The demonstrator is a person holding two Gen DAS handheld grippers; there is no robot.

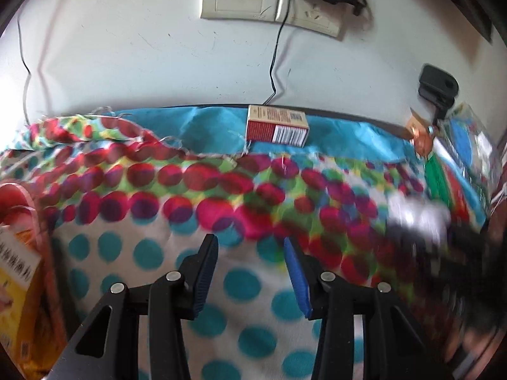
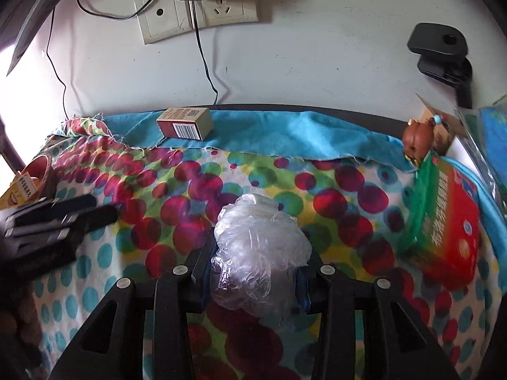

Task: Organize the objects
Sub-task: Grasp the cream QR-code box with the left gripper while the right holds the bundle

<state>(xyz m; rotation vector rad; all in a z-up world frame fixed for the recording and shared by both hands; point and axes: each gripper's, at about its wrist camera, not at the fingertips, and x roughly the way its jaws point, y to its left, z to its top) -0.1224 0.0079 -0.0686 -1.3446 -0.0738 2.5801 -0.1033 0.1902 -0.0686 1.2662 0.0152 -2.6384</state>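
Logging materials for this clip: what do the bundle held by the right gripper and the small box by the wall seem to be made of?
The bundle, gripped between the jaws of the right gripper, looks like thin clear plastic film: see-through, crinkled, glossy highlights. The small box on the blue cloth looks like printed cardboard: sharp folded edges, matte faces, barcode. Contents cannot be told.

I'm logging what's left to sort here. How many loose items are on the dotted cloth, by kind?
Boxes: 3 (small box, red box, yellow box)
Plastic bags: 1 (bag, in the right hand-held gripper)
Figurines: 1 (figurine)
Total: 5
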